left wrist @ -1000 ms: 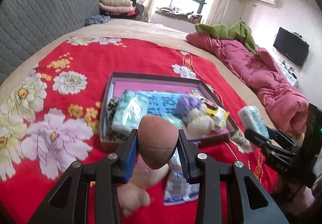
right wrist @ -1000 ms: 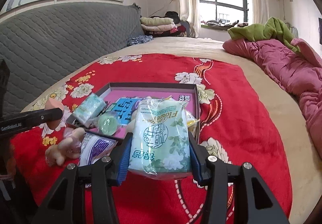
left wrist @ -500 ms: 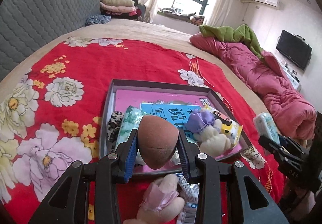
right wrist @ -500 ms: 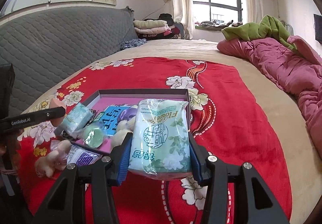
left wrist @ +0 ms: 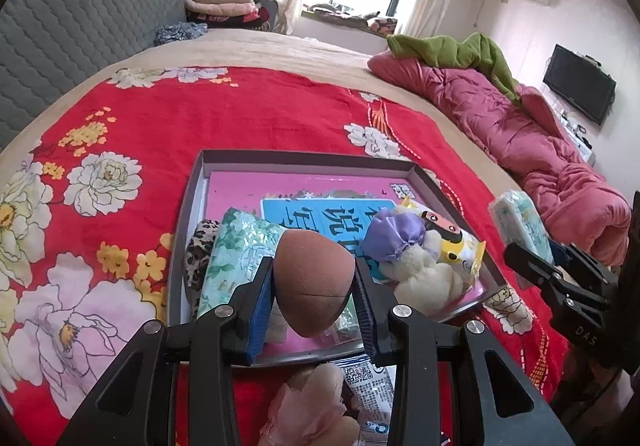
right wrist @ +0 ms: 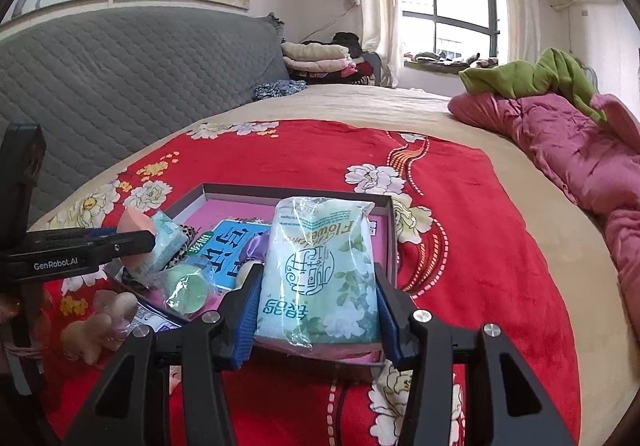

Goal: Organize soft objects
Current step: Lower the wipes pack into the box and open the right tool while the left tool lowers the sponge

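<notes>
My left gripper is shut on a brown egg-shaped sponge, held over the near edge of a shallow grey box with a pink floor. Inside lie a green tissue pack, a blue packet, a purple-capped plush and a leopard-print piece. My right gripper is shut on a pale green tissue pack, held over the box's near right corner. The left gripper with its sponge appears at the left of the right wrist view.
A pink plush and a printed packet lie on the red floral blanket just in front of the box. A rolled pink quilt lies along the right, a grey padded headboard on the left, folded clothes behind.
Both grippers have moved forward toward the box with their loads. The box now looks closer in both views, and the pink plush has slid under the left gripper.
</notes>
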{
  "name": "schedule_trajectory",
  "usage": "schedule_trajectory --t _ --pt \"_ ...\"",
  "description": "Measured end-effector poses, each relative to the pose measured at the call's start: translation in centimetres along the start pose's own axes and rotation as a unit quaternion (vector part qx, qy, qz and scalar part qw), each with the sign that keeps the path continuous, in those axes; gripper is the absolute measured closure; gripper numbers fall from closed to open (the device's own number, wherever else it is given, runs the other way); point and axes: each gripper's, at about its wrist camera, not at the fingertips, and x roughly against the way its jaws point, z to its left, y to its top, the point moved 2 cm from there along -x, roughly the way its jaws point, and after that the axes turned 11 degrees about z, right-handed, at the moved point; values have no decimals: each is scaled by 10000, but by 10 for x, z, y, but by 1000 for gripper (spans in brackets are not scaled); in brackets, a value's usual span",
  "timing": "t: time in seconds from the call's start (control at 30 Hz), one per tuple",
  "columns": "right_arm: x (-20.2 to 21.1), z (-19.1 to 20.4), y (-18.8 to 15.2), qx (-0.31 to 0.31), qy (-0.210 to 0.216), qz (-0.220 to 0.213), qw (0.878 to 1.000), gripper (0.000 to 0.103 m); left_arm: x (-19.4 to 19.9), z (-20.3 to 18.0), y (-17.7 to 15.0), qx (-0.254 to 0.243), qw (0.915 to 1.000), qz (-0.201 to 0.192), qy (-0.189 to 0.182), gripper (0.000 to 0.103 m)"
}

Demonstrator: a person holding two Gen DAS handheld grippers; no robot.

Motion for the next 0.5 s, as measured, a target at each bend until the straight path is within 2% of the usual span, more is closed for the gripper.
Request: schedule_trajectory --t 0.5 --pt "-23 6 6 182 17 185 9997 53 -11 1 -1 -15 9999 131 61 64"
